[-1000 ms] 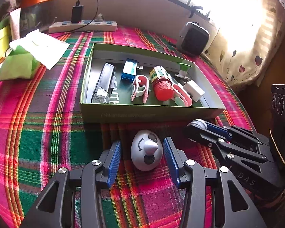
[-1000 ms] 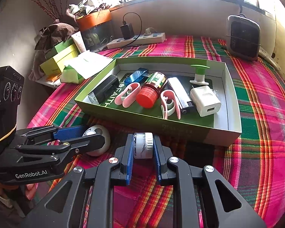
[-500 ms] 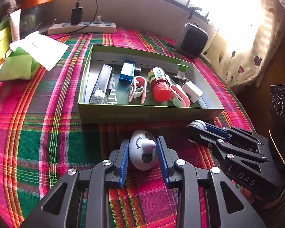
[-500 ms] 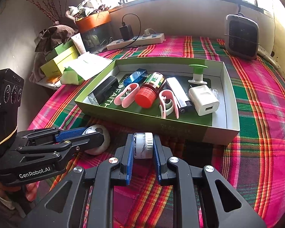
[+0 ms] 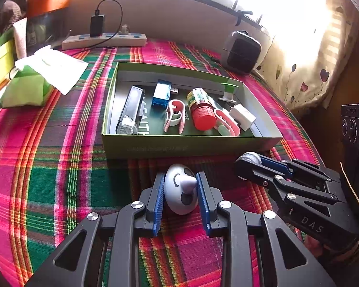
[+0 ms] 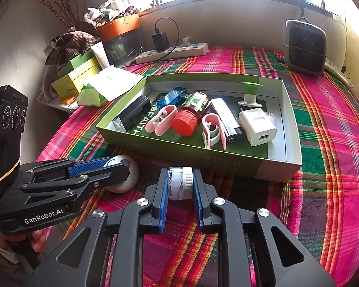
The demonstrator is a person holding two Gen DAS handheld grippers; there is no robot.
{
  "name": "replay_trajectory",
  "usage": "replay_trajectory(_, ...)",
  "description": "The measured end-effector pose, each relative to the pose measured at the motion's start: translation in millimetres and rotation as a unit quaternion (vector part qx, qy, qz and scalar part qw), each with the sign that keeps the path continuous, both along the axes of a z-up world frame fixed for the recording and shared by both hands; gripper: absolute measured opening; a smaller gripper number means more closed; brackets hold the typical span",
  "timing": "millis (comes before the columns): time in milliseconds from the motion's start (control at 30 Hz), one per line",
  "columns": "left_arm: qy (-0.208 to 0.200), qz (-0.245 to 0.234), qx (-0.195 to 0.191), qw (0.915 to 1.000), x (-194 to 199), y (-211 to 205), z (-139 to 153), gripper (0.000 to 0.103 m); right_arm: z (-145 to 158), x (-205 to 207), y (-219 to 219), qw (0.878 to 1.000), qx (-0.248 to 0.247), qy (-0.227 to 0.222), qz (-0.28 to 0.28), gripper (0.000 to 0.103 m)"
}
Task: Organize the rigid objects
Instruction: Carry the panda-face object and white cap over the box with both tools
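Observation:
A white egg-shaped gadget (image 5: 177, 196) with a grey knob lies on the plaid cloth, just in front of the green box (image 5: 179, 147). My left gripper (image 5: 180, 175) is closing on it, and both blue pads touch its sides. The right wrist view shows the gadget (image 6: 122, 181) partly hidden behind the left gripper (image 6: 117, 165). My right gripper (image 6: 180, 172) is shut on a small white ridged round piece (image 6: 180, 184), held low over the cloth by the box's front wall (image 6: 203, 157). The box holds a black stapler-like case, a blue USB stick, pink clips, a red-capped bottle and a white charger.
At the back stand a power strip (image 5: 105, 40) with a plugged-in charger and a small grey heater (image 5: 241, 55). A green tissue pack (image 5: 26, 91) and white paper lie left of the box. The cloth's edge drops away on the right near the curtain.
The left jaws have come together from wide apart onto the egg-shaped gadget. The right gripper and its round piece have stayed put.

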State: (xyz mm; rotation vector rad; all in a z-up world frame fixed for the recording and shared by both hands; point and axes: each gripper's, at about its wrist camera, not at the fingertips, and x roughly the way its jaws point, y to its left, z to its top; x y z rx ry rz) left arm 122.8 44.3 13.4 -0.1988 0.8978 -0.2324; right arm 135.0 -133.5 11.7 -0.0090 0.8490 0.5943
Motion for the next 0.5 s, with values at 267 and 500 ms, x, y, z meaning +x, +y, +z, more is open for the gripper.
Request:
replay_trajectory(267,-0.011,0.0,0.008,0.9999,-4.6,-1.0,5.2,0.025,3.9,-3.2,-2.0,1.0,0.002,-0.005,-0.001,0.02)
replay_trajectory(500,-0.027,0.0,0.015,0.9995,-8.7,-2.8,14.7,0.025,11.0,-5.4,-6.1,1.0,0.005,-0.013,-0.005,0.02)
